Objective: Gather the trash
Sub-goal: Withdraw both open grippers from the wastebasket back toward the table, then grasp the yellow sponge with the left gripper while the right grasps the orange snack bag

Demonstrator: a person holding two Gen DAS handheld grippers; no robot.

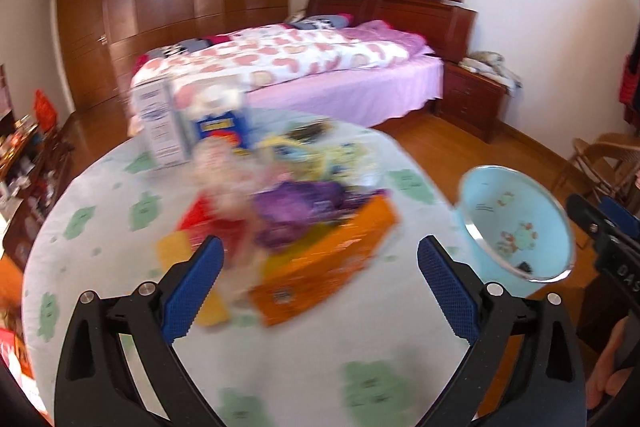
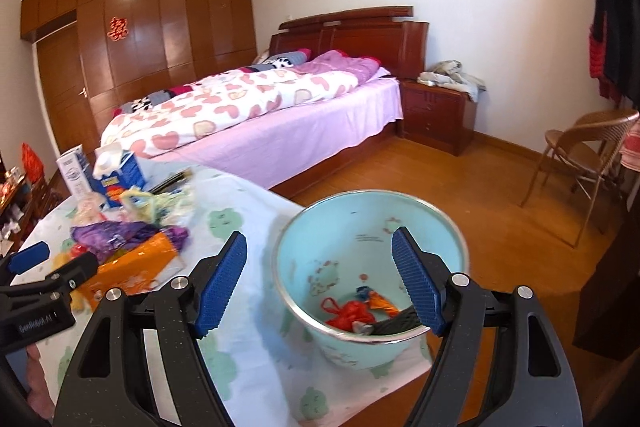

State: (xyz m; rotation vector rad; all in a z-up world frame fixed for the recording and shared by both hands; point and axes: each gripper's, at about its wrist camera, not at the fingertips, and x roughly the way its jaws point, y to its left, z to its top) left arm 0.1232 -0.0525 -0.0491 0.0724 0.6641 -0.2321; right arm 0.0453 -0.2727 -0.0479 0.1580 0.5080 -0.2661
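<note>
So the collecting looks only partly done: the blue bin (image 2: pixel 370 267) at the right edge of the surface (image 2: pixel 256 307) already holds a red bag and a few scraps, but a heap of trash (image 1: pixel 304 211) is still piled mid-surface, with cartons (image 2: pixel 116 175) toward the far edge. The left view is blurry, so I'm guessing wrappers and an orange box. Left hand-held gripper (image 1: pixel 320 287) is spread wide and empty, right hand-held gripper (image 2: pixel 320 283) likewise released over the bin
</note>
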